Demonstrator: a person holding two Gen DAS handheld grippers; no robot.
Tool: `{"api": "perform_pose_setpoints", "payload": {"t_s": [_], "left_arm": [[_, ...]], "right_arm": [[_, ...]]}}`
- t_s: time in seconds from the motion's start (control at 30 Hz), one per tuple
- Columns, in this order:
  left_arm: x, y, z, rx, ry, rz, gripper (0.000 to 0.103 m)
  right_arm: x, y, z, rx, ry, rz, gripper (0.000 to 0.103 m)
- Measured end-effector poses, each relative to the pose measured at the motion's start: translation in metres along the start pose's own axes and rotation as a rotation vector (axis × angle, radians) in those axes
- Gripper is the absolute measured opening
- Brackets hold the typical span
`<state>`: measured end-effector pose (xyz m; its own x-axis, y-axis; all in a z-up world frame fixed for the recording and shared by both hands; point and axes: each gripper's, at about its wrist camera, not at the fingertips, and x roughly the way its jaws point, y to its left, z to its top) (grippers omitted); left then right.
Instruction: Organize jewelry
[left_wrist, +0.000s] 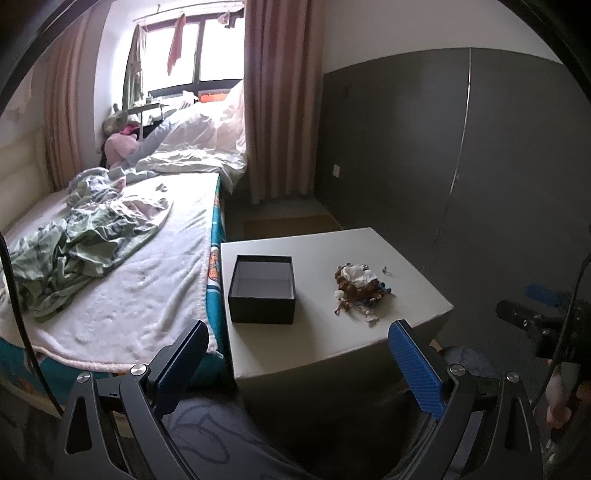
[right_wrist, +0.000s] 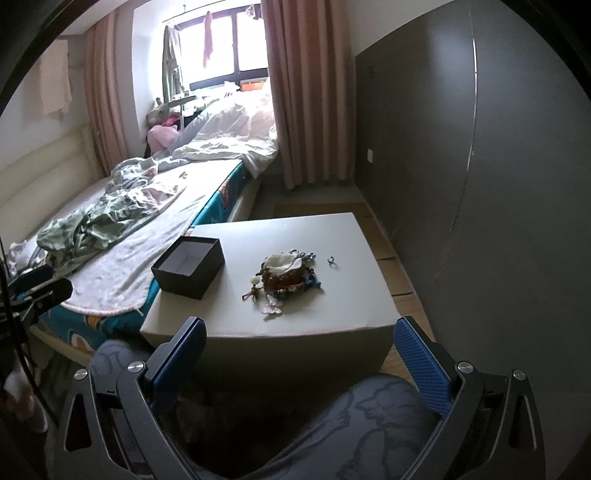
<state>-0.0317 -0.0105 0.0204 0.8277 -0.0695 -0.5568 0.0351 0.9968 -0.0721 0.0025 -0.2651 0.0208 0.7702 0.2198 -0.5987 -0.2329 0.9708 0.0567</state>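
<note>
We hold both blue-padded grippers, left (left_wrist: 297, 363) and right (right_wrist: 299, 360), wide open and empty, short of the tangled beaded jewelry heap (right_wrist: 286, 275), with the open black cardboard box (right_wrist: 188, 266) beside it ready to fill.

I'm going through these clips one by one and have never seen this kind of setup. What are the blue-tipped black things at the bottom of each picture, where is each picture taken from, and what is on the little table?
There is no robot here. A person holds a two-finger tool in each hand, and a fisheye camera on each tool looks forward along its fingers. One picture comes from the left gripper, the other from the right gripper. The blue pads are their jaws; both stand wide open and hold nothing.

Ahead is a pale small table beside a bed. On it sits an open black box, which looks empty, and apart from it a tangled jewelry pile of beads and charms. A small ring lies apart from the pile, on the side away from the box.
</note>
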Motion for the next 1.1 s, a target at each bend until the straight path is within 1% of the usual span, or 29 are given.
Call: {"api": "perform_pose_setpoints", "payload": {"t_s": [0.23,0.5,1.1], "left_arm": [[-0.002,-0.001,0.0,0.008,0.01,-0.007,0.098],[-0.007,-0.004,0.002,0.01,-0.004,-0.01,0.098],[-0.015,-0.01,0.005,0.012,-0.015,-0.008,0.098]], "right_arm": [[-0.003,0.002,0.002,0.011,-0.003,-0.006,0.102],[-0.008,0.009,0.004,-0.005,-0.008,-0.008,0.102],[-0.018,0.009,0.004,-0.008,-0.018,-0.006,0.102]]}}
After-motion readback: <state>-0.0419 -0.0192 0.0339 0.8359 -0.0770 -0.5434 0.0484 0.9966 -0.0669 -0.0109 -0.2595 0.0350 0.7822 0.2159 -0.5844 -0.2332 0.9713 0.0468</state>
